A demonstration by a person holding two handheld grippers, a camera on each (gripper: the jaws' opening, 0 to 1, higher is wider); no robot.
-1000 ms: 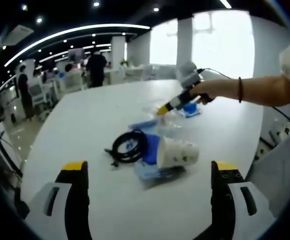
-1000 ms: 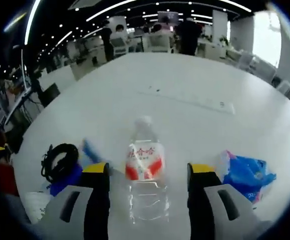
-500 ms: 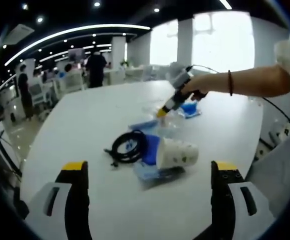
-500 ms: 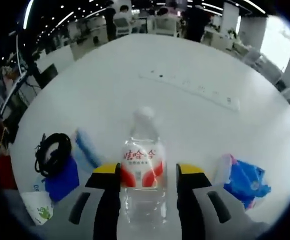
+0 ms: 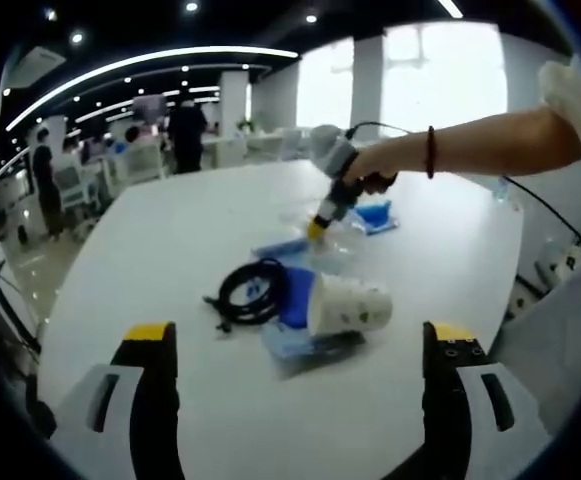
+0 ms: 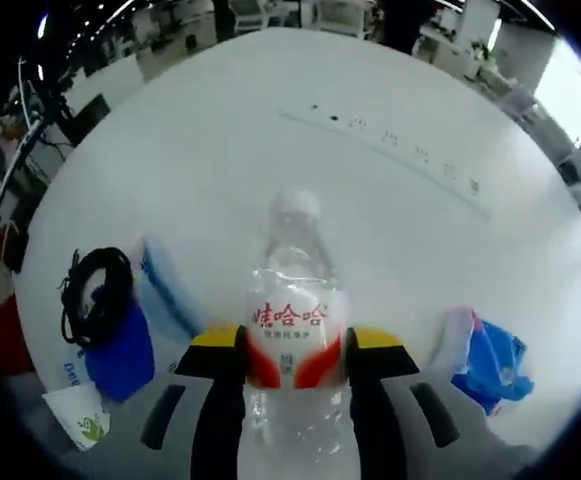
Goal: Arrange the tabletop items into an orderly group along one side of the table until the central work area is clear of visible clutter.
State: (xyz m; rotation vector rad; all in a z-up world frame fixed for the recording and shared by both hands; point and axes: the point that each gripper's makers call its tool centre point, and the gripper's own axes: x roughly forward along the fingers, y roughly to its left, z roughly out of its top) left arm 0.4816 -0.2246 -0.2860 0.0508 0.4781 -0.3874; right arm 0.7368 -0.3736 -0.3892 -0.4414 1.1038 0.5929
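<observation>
Two grippers working | right gripper (image 6: 285, 345) jaws now clenching the water bottle (image 6: 292, 300), closed in from a second ago, lifting begins | left gripper (image 5: 295, 335) jaws spread, idle | landmark paper cup (image 5: 348, 306): bottle beyond it, black cable (image 5: 250, 290) beside it, mid-desk (image 5: 170, 230) clutter remaining

On the worktop (image 6: 220, 150): one clear water bottle (image 6: 295, 330), one coiled black cable (image 6: 92, 295), one paper cup (image 5: 348, 306), one blue plastic bag (image 6: 490, 360), and two grippers (image 5: 300, 375) (image 6: 295, 365).
</observation>
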